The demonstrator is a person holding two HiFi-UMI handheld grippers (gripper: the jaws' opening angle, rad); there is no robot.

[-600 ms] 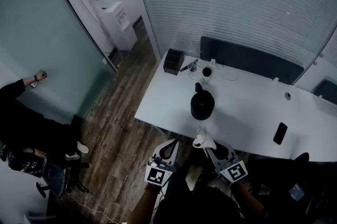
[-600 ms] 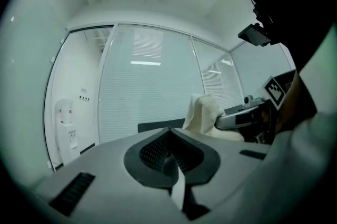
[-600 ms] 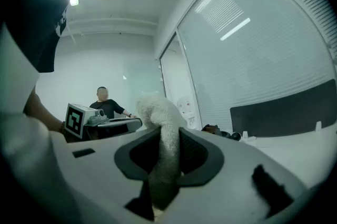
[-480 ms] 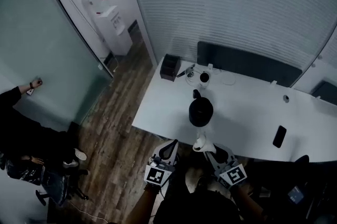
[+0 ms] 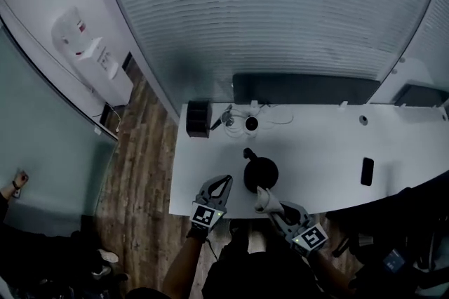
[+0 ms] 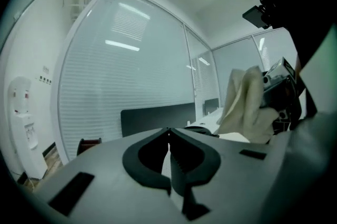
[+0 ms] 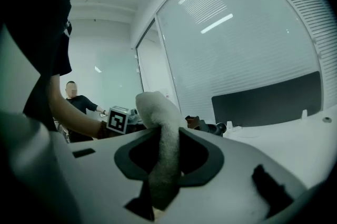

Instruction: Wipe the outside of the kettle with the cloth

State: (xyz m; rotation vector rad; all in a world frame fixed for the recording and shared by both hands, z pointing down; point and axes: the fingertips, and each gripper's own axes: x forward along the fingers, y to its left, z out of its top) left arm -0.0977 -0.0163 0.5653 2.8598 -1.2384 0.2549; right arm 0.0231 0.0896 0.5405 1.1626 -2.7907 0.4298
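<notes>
Nearer now, cloth point(image 5: 263, 198) by kettle point(image 5: 262, 175), spout point(image 5: 248, 153) seemingly pointing away

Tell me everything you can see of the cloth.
The cloth is off-white, soft and nubby, like towelling. It is bunched into a rounded wad standing above the right tongs, which are shut on it, with a tail hanging down between the jaws. It is held over the white table, by the near side of the black kettle; whether it touches the kettle cannot be told.
</notes>
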